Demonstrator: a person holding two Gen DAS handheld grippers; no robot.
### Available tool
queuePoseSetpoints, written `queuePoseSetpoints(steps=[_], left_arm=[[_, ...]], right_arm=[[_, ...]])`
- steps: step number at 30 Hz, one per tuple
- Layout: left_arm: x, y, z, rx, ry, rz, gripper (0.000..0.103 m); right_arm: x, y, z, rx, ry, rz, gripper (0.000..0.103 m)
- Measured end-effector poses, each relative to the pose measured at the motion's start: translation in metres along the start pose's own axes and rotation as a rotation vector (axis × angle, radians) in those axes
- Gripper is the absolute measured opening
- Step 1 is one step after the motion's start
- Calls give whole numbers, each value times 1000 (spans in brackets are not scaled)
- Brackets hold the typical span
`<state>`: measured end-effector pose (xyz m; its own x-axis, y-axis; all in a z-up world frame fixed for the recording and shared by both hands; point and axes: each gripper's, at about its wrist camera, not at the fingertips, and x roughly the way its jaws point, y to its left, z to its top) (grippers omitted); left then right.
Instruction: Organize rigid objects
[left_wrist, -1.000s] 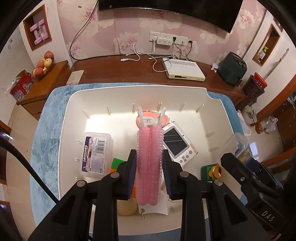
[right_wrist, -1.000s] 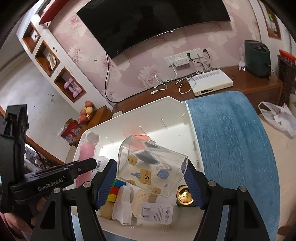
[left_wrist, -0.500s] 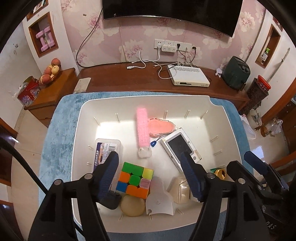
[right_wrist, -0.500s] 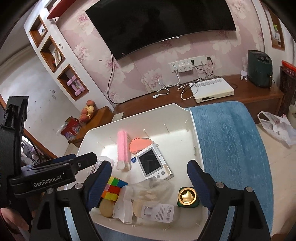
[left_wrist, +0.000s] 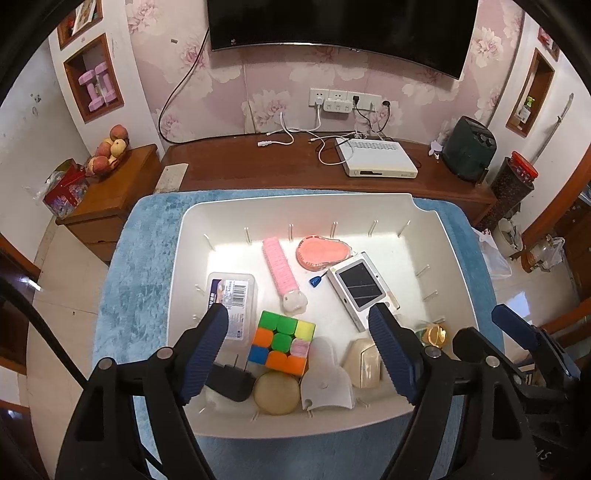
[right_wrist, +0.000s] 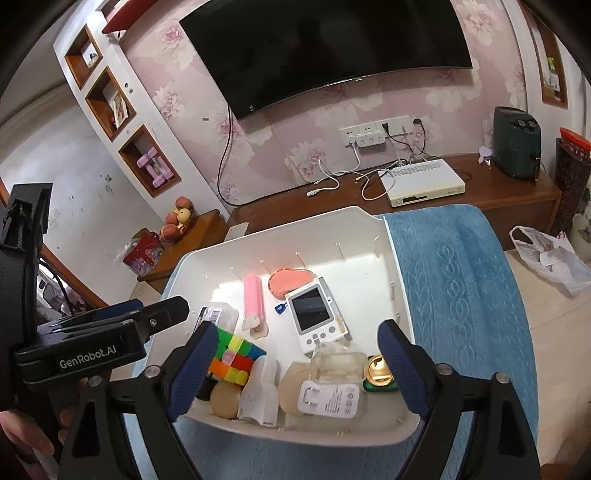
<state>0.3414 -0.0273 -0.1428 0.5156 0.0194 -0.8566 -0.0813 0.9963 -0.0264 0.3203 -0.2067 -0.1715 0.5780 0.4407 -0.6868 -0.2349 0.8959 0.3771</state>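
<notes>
Both hand-held grippers, the left (left_wrist: 299, 349) and the right (right_wrist: 293, 363), are hovering over the white bin (left_wrist: 448, 266) with jaws just opened and empty, the pink roller (left_wrist: 279, 266) and the clear box (right_wrist: 334, 365) lying inside below them.

"GenRobot.AI" in white on left hand-held gripper (right_wrist: 88, 357) body | barcode label on clear plastic box (left_wrist: 232, 295), digits unreadable | fine print on white charger (right_wrist: 328, 398) illegible
</notes>
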Motion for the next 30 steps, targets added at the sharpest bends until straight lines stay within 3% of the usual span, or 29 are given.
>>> queuePoseSetpoints(steps=[2,16,30], left_arm=[[-4,2,-3,1,-2,5,82],[-52,34,-59,-16,11,5,83],[-165,100,-160,-24,-15,-12,83]], right_arm=[[-4,4,-2,0,2,-4,103],[-47,51,-45,-53,35,-58,103],[-151,140,-139,-117,34,-132,103]])
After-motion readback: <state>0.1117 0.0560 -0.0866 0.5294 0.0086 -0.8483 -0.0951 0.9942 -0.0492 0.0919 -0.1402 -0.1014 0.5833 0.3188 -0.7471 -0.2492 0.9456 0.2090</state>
